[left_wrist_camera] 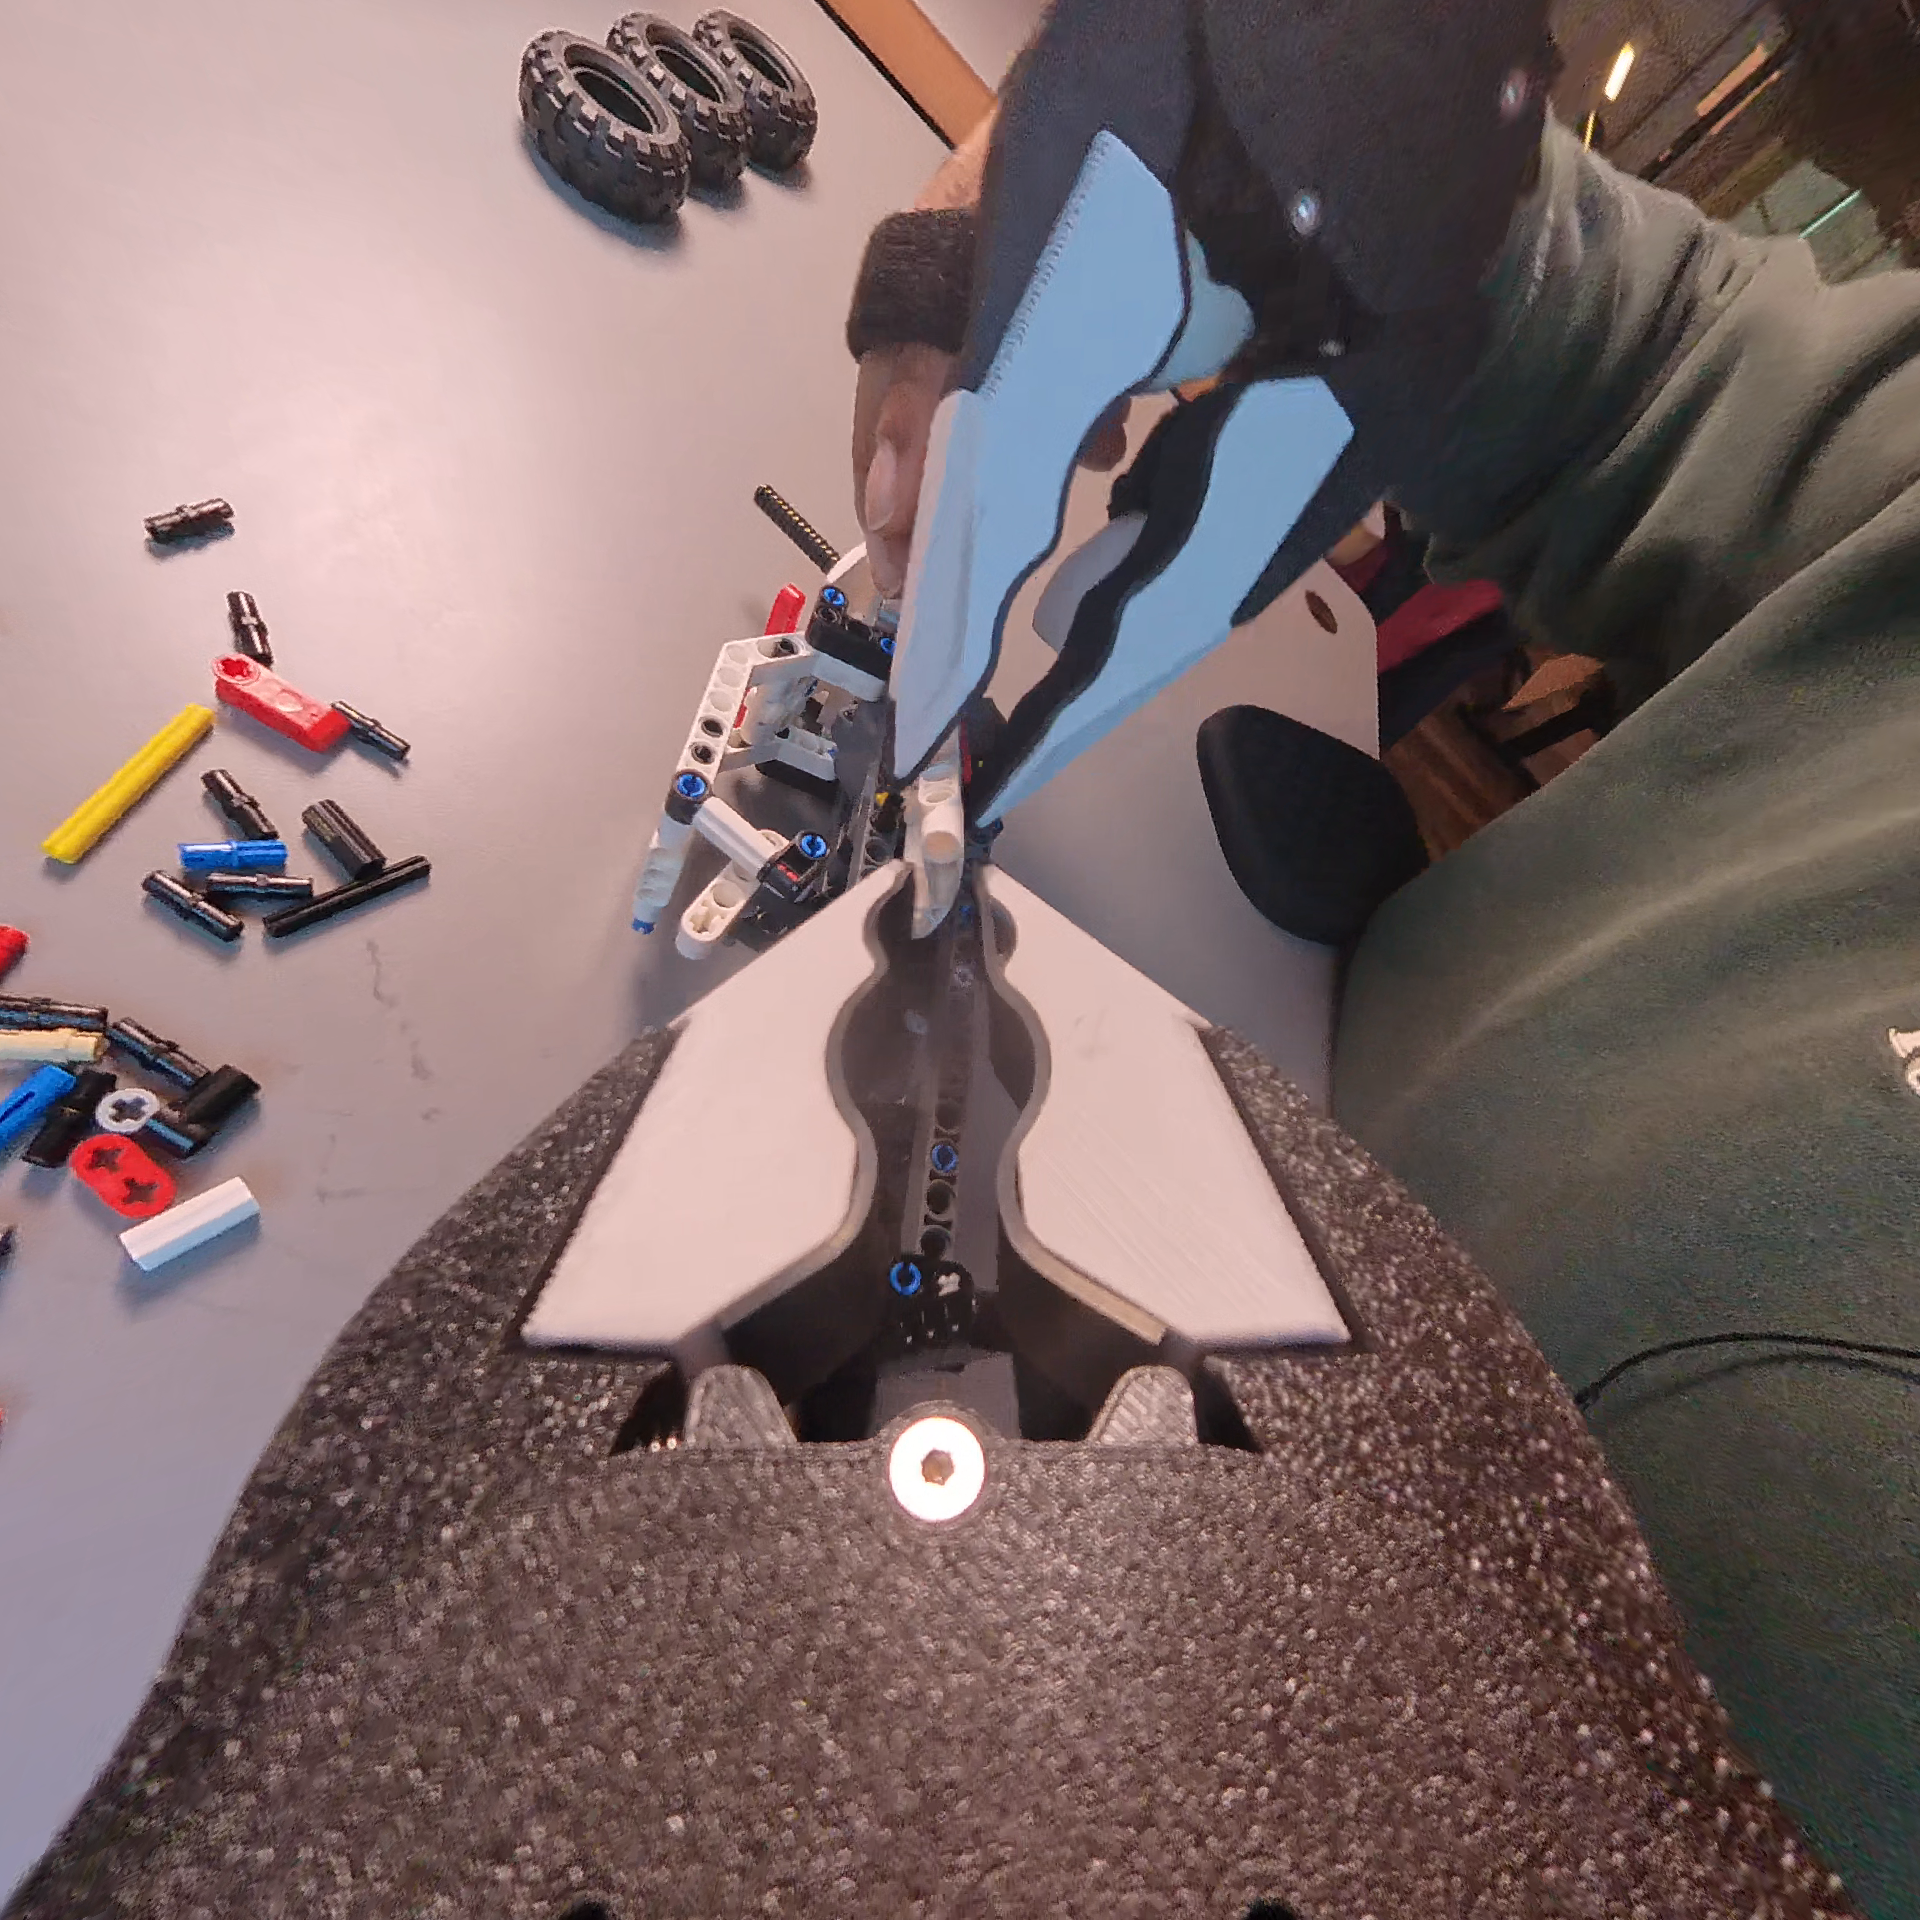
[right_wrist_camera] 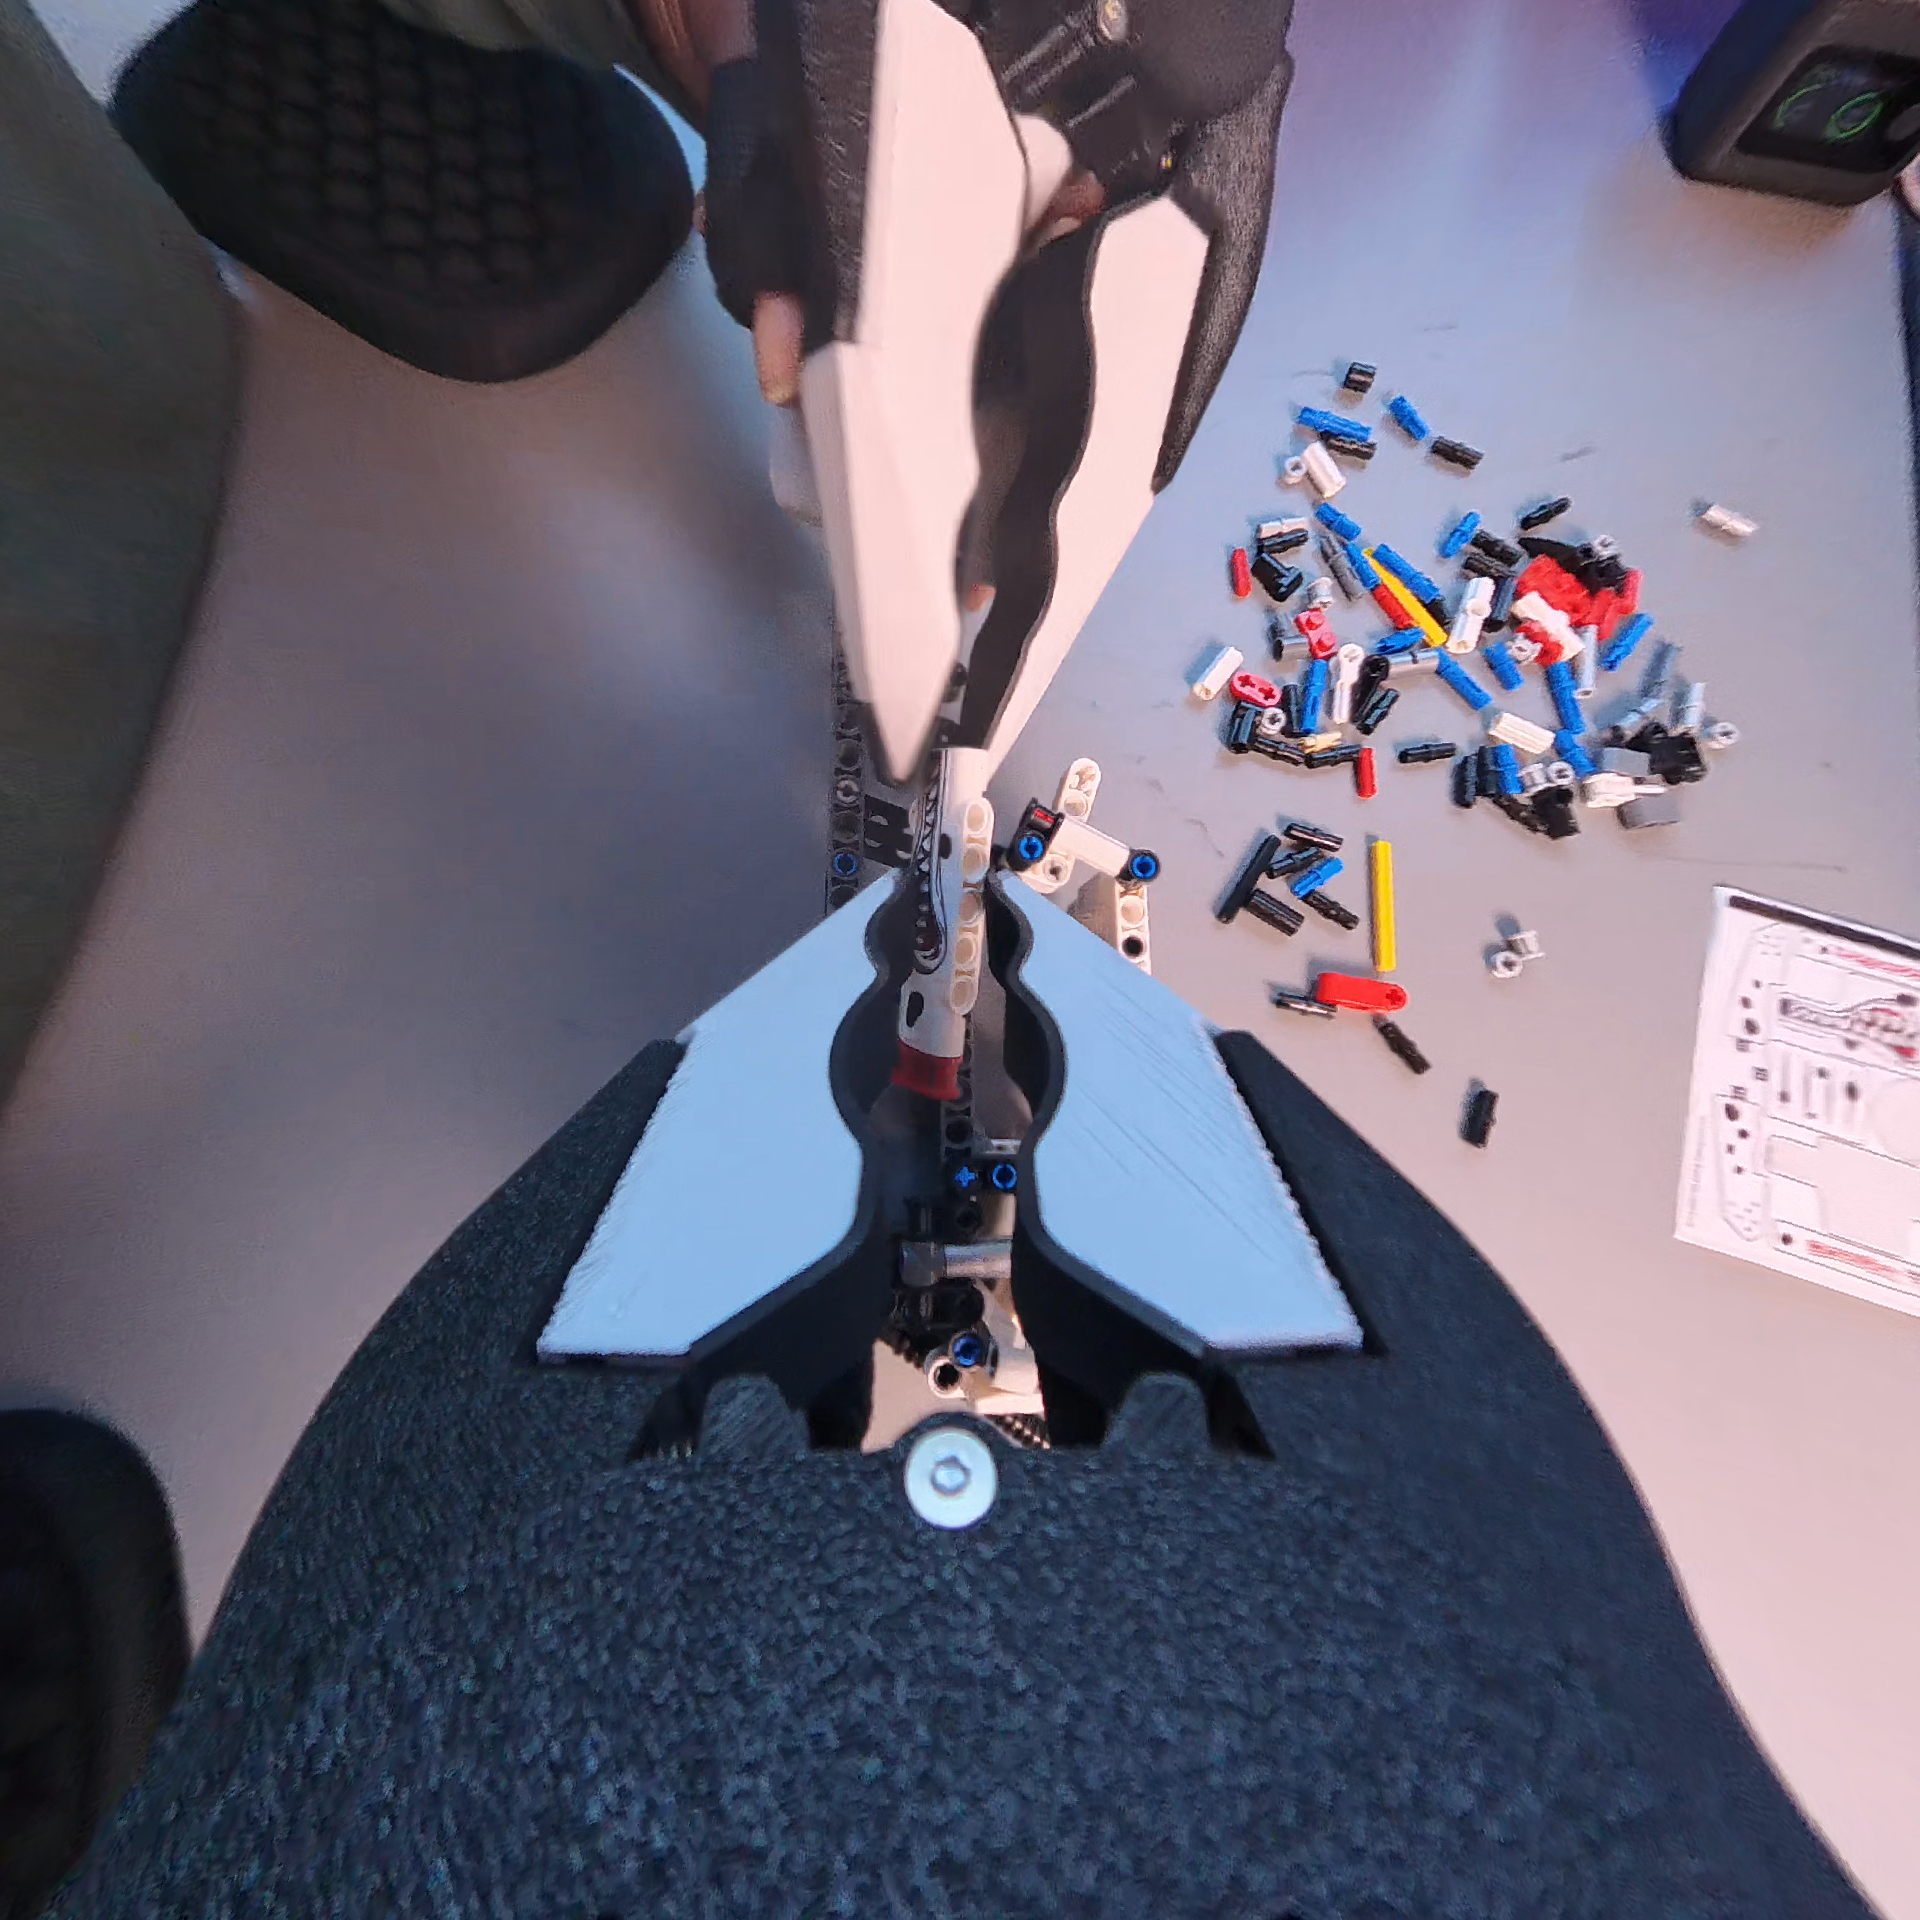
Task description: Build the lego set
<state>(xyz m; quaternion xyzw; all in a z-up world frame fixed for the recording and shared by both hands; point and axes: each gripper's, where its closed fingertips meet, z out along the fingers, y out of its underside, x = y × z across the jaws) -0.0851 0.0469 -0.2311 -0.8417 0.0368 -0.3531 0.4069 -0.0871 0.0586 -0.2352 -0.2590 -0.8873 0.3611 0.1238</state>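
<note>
Nearest to each camera is the black body of its own gripper with a silver screw, and from it the two pale fingers go forward. Between the fingers of the left gripper [left_wrist_camera: 940,894] lies a long black beam with holes and blue pins, a part of the half-built lego model [left_wrist_camera: 774,774]; the fingers are closed on it near their tips. In the right wrist view the right gripper [right_wrist_camera: 940,894] has its fingers closed around a white panel piece [right_wrist_camera: 951,914] with a red end, which stands against the same model, so both grippers meet tip to tip over the model and hold it above the table [left_wrist_camera: 416,364]. I judge that the task is somewhere in the middle: a frame of white and black beams is already joined, but no wheel is mounted. Three black tyres [left_wrist_camera: 665,104] stand in a row well apart from the model, on the far side. Many loose pieces [right_wrist_camera: 1455,644] are still scattered beside the model, among them a yellow axle [right_wrist_camera: 1381,904] and a red connector [right_wrist_camera: 1361,992]. A sticker sheet [right_wrist_camera: 1808,1101] lies beyond these pieces, further from the model. The white panel seems to be the piece now being attached.
</note>
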